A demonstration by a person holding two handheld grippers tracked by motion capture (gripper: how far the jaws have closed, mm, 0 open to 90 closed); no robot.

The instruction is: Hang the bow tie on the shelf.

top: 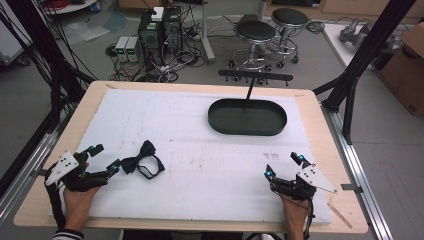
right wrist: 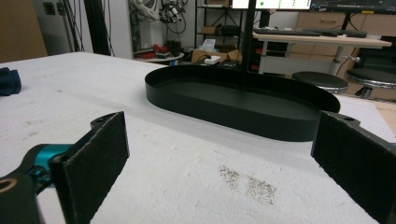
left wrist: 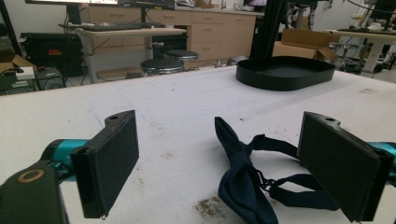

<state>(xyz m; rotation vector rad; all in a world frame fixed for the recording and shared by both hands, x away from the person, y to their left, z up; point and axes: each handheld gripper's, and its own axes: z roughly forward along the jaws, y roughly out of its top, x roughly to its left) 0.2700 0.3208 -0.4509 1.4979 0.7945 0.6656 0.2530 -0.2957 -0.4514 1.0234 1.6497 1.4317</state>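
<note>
So the thing in play here is the bow tie [top: 143,162], dark navy, lying flat on the white mat [top: 200,150] toward the near left of the table. From the high view the left gripper [top: 107,157] sits right beside it, and the tie is at roughly 3 o'clock from the jaw tips, practically at the mouth of the jaws. One jaw tip is just about at the tie's left wing.

In the left gripper view you can see it better: the jaws stand wide apart with nothing pinched, and the bow tie [left wrist: 243,172] lies on the mat between them, much closer to the jaw at the right of that view than to the other one. Its strap [left wrist: 285,184] loops off toward that same jaw. The pads aren't pressing on anything.

Long axis of the bow runs about 11 to 5 o'clock in the high view, so angled across the line the gripper is pointing along. My guess is that's decent for a pinch across the knot, if the hand slides in a bit further.

The right gripper [top: 283,166] is well apart, over at the near right of the mat, jaws also wide and empty. The left hand is clearly the nearer one. The black tray [top: 247,117] sits toward 1 o'clock from the tie, well off.
</note>
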